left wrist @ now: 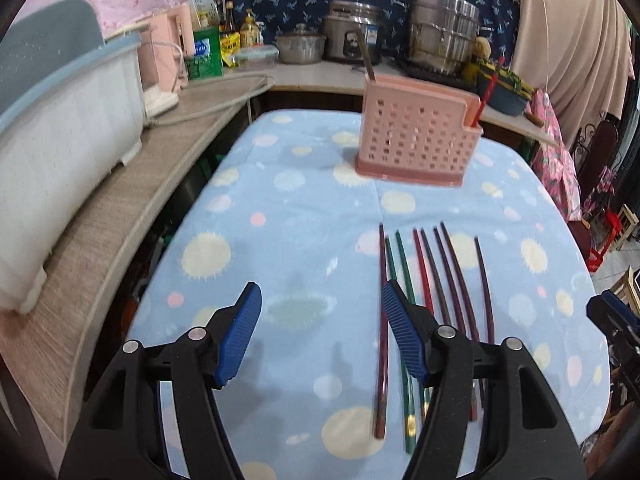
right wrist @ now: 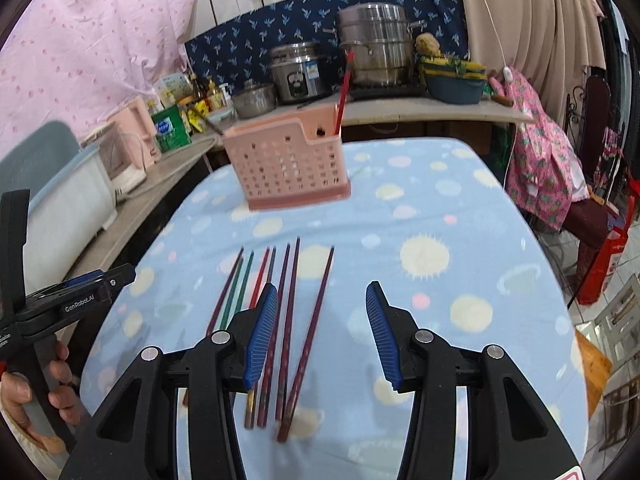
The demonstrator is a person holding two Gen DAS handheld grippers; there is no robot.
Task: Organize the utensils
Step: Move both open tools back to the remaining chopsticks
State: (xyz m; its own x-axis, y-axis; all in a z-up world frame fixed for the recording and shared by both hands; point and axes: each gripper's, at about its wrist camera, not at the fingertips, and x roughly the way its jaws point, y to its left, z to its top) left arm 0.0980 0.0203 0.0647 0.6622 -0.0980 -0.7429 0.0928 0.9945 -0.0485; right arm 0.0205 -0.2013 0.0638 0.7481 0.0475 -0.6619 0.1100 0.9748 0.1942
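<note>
Left gripper (left wrist: 320, 332) open, chopsticks (left wrist: 440, 280) lying just beside.

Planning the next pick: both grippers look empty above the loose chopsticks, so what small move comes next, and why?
Probably lower the right gripper, open and empty, onto the rightmost chopstick; it lies apart from the others, and the pink holder waits beyond.

left claw (left wrist: 320, 336) agape, right claw (right wrist: 322, 334) agape

Soft, matt fleece-like cloth (left wrist: 304, 216) covers the surface. The utensil holder (left wrist: 416, 140) is perforated pink plastic; the chopsticks (right wrist: 288, 320) look smooth and lacquered. Ribbed blue rubbery pads (left wrist: 242, 336) line black matt plastic. The steamer pot (right wrist: 374, 44) is shiny metal.
</note>
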